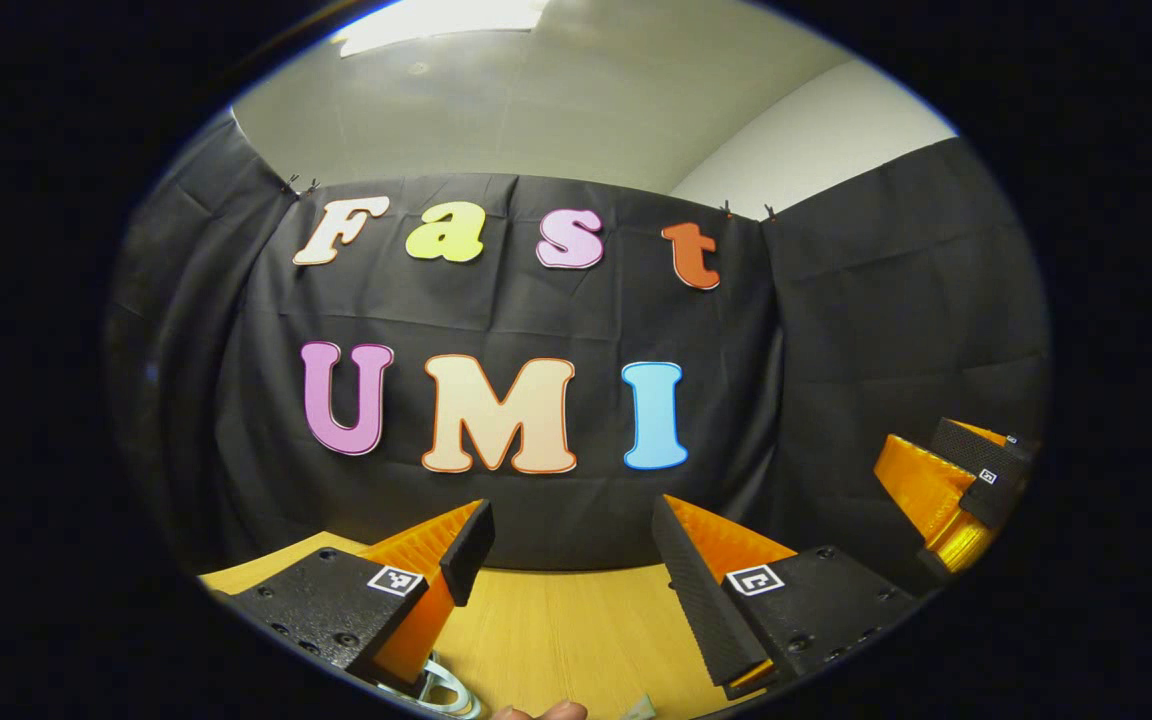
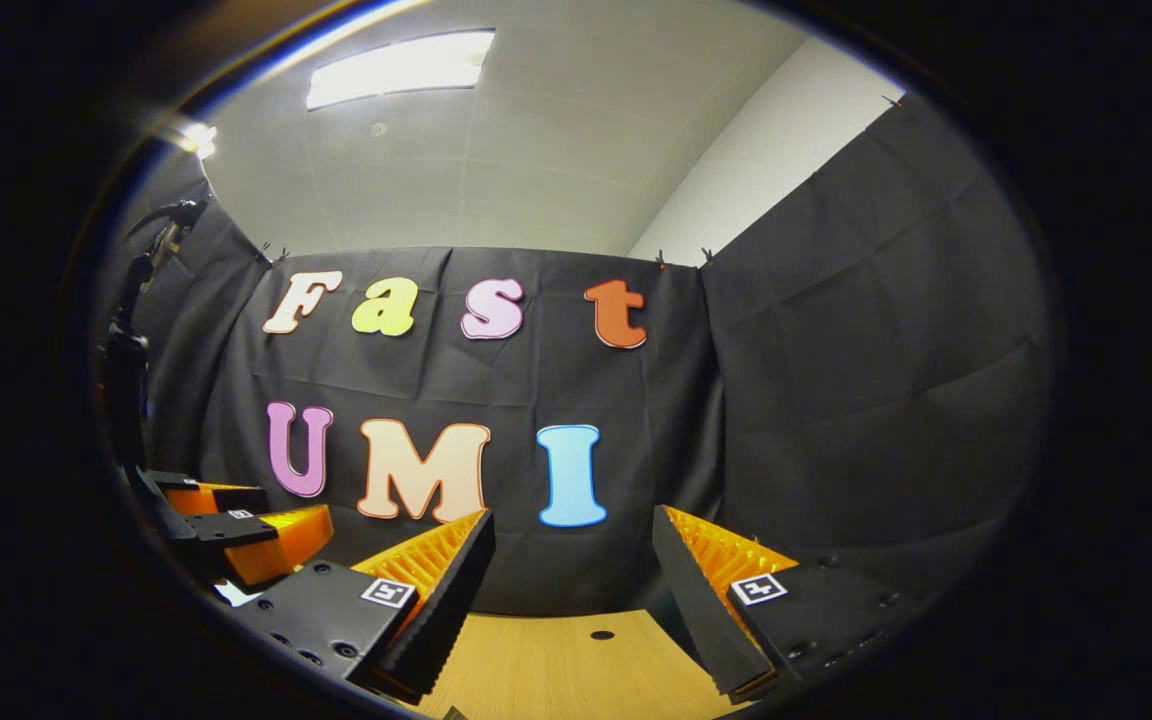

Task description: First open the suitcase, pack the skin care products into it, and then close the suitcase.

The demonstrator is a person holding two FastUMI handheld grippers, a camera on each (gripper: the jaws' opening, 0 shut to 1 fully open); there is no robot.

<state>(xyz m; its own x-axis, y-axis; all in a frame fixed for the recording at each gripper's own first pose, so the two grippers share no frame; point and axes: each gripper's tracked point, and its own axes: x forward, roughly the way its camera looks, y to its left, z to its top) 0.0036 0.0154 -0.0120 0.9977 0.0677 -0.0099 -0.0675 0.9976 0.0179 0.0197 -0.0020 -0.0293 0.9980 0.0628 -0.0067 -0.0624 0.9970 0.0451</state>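
In the left gripper view my left gripper [image 1: 571, 545] is open, held above the wooden table [image 1: 556, 620] and aimed at the black cloth wall, with nothing between its fingers. The right gripper [image 1: 956, 490] shows at the right edge of that view. In the right gripper view my right gripper [image 2: 571, 555] is open too, raised over the table [image 2: 576, 660] and facing the wall, its gap empty. The left gripper [image 2: 226, 530] appears at the lower left there. A pale fingertip [image 1: 541, 712] shows at the bottom edge of the left gripper view.
A shiny metal ring-shaped object [image 1: 441, 690] lies on the table below the left finger. A small pale object [image 1: 639, 708] sits at the bottom edge. A small dark hole [image 2: 601, 635] marks the tabletop. A dark stand with a fixture [image 2: 136, 300] rises at the left.
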